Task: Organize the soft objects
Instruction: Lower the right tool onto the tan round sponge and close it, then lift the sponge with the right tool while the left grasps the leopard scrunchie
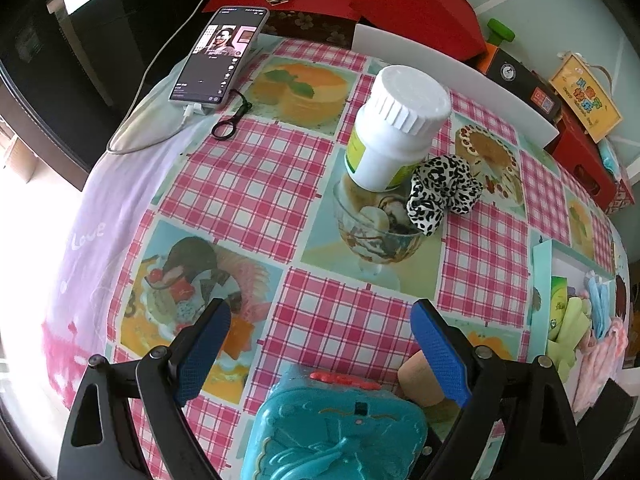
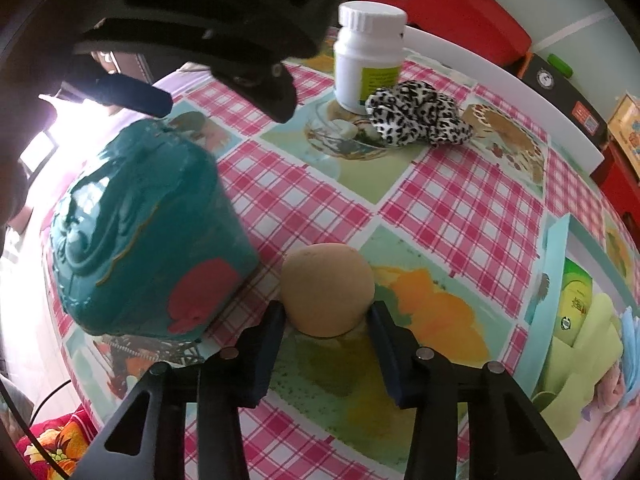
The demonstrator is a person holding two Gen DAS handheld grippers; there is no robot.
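Right wrist, pale-blue box (image 2: 556, 264) holding soft items (image 2: 588, 336), perhaps cloths

Glossy printed tablecloth (image 2: 460, 200), glossy teal plastic case (image 2: 136, 232), matt tan foam-like ball (image 2: 326, 288), smooth white plastic bottle (image 2: 366, 56), leopard-print cloth scrunchie (image 2: 416, 114).

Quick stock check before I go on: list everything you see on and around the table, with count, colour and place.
tablecloth: one, pink check with dessert pictures, covers the table
bottle: one, white with green label, table middle
scrunchie: one, black and white spotted, beside the bottle
sponge: one, tan, rounded, near edge
case: one, teal with red clasp, left of the sponge
box: one, pale blue, right edge, holding soft items
phone: one, dark, far left corner, cable plugged in
left tool: one, blue pads, open above the case
right tool: one, black, pads against the sponge
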